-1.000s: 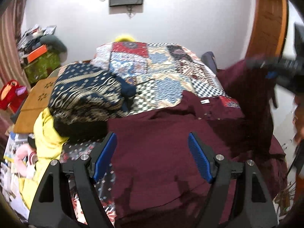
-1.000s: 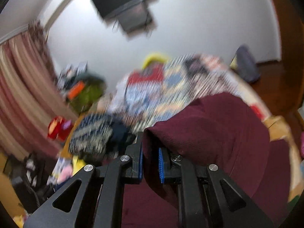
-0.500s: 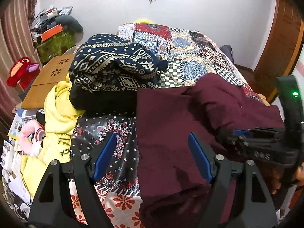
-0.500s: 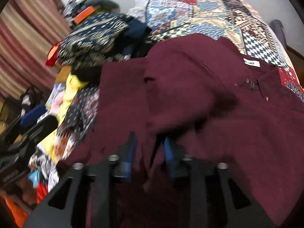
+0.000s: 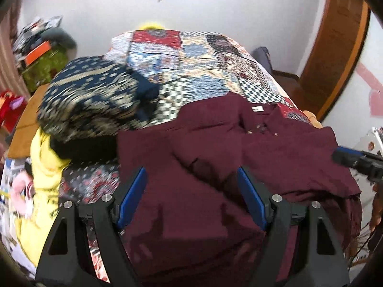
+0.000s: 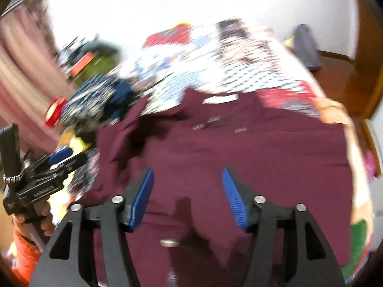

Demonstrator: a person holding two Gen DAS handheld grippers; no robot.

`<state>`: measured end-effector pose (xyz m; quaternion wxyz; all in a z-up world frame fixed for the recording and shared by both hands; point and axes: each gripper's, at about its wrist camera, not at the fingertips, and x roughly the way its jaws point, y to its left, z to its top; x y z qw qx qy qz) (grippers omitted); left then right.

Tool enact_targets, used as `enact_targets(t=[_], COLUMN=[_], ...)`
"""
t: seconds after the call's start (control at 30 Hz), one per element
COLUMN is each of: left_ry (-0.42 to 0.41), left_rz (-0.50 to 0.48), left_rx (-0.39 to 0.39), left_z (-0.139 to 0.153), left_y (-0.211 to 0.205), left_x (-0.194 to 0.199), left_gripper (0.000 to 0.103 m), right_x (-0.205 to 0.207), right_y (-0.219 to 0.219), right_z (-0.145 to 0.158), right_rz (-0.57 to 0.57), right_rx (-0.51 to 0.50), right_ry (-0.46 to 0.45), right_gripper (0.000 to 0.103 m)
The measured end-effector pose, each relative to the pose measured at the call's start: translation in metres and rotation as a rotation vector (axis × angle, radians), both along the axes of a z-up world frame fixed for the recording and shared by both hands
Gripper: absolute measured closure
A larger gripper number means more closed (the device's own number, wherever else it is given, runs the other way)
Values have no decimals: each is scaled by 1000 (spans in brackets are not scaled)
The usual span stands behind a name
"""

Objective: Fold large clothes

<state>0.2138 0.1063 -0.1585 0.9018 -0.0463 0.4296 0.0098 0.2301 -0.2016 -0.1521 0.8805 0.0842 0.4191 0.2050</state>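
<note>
A large maroon shirt [image 5: 215, 157] lies spread on the near end of the bed, collar and white label at its far side, one sleeve folded across its front. It also shows in the right wrist view [image 6: 239, 148], blurred. My left gripper [image 5: 191, 198] is open and empty above the shirt's near left part. My right gripper [image 6: 188, 196] is open and empty above the shirt's near middle. The right gripper's tip shows at the right edge of the left wrist view [image 5: 354, 159]. The left gripper shows at the left of the right wrist view [image 6: 47, 167].
A patchwork bedspread [image 5: 191, 67] covers the bed. A heap of navy patterned cloth [image 5: 91, 100] sits left of the shirt, with a yellow garment [image 5: 43, 167] below it. Clutter stands at the far left [image 5: 40, 57]. A wooden door frame [image 5: 335, 47] is at the right.
My right gripper has let go of the maroon sleeve, opened, and drawn back to the right. The sleeve now lies folded over the shirt. My left gripper stayed open.
</note>
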Motion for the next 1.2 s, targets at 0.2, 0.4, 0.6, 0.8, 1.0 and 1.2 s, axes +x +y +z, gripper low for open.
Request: enact_targets(t=[0.2,0.4,0.6,0.8,1.0,1.2], left_ry=[79,193,192,60,-27,36], left_rz=[-49,-18,12,-11,-1,30], left_rx=[-31,-18,-21,5,-35,-49], left_z=[-11,-43,-51,-8,25,-7], left_y=[-22,-32,-19,-1,30,48], left_x=[53,99,96,59,11,-20], left_gripper=[26,28,81,99,99,99], right_x=[4,4,8,8,16,27], right_y=[-75,-110,-117,-115,-111,-91], right_z=[-18,-51,-84,-78,-58,-86], right_rz=[-227,-342,-348,-320,-290,-250], right_rx=[-28,-49,-38,-82,-35,-74], right_ry=[36,112,192,184,120,195], right_gripper=[46,46,46,44,44,44])
